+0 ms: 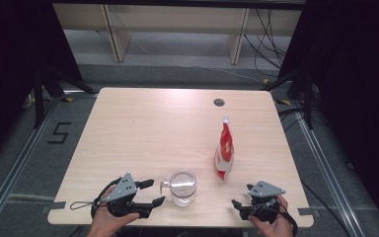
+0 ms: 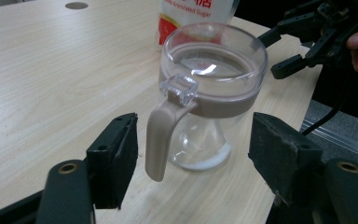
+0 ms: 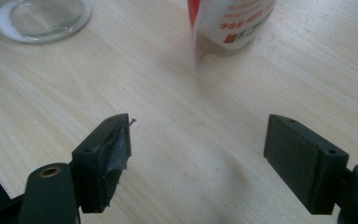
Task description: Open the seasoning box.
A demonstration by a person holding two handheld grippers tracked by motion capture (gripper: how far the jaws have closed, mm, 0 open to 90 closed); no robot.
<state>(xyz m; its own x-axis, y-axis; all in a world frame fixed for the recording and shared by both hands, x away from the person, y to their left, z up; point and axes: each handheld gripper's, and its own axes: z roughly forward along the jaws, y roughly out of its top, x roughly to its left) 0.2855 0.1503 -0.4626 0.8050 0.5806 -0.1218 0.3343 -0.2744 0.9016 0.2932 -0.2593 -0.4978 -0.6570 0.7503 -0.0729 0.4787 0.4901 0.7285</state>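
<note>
Black jaws [image 2: 193, 163] apart, clear jar [image 2: 212, 93], beige handle [image 2: 161, 137], white residue inside

- I see my left gripper [image 2: 193, 154] with jaws apart, empty.
- Clear jar [image 2: 213, 88] stands upright just beyond them; its beige handle [image 2: 161, 137] hangs between the jaws, untouched.
- Sugar bag [image 2: 196, 14] stands behind.

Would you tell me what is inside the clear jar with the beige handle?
The jar holds a thin white layer at its bottom, seen through the glass; what it is cannot be told. A clear lid sits on top. The beige band hides the wall behind it.
</note>
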